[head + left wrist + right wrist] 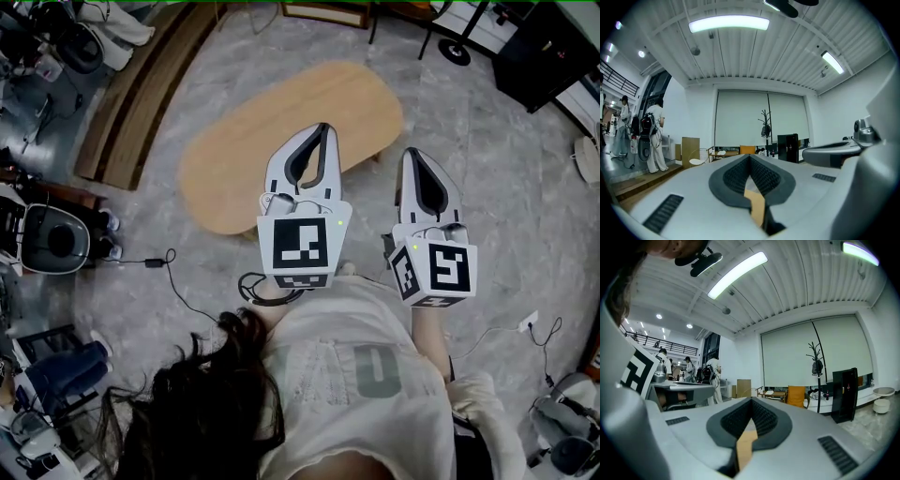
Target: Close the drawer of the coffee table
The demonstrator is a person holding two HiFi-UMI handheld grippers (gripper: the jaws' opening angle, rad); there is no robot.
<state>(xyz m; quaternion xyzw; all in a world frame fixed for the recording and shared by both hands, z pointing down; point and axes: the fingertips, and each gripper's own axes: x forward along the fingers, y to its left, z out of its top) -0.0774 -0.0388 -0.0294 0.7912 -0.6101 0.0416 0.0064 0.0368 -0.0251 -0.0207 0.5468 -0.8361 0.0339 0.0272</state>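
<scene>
Jaws are pressed together, empty, on the white left gripper (324,131) and white right gripper (411,155); with the oval pale-wood coffee table (281,122) at eleven o'clock, its drawer is unseen, so the step is left unjudged.

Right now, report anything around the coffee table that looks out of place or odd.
Nothing looks spilled or broken. The coffee table sits square on the floor, and no drawer shows from above. The only stray item is a loose black cable trailing over the floor to its left. The left tongs and right tongs are shut and empty.
</scene>
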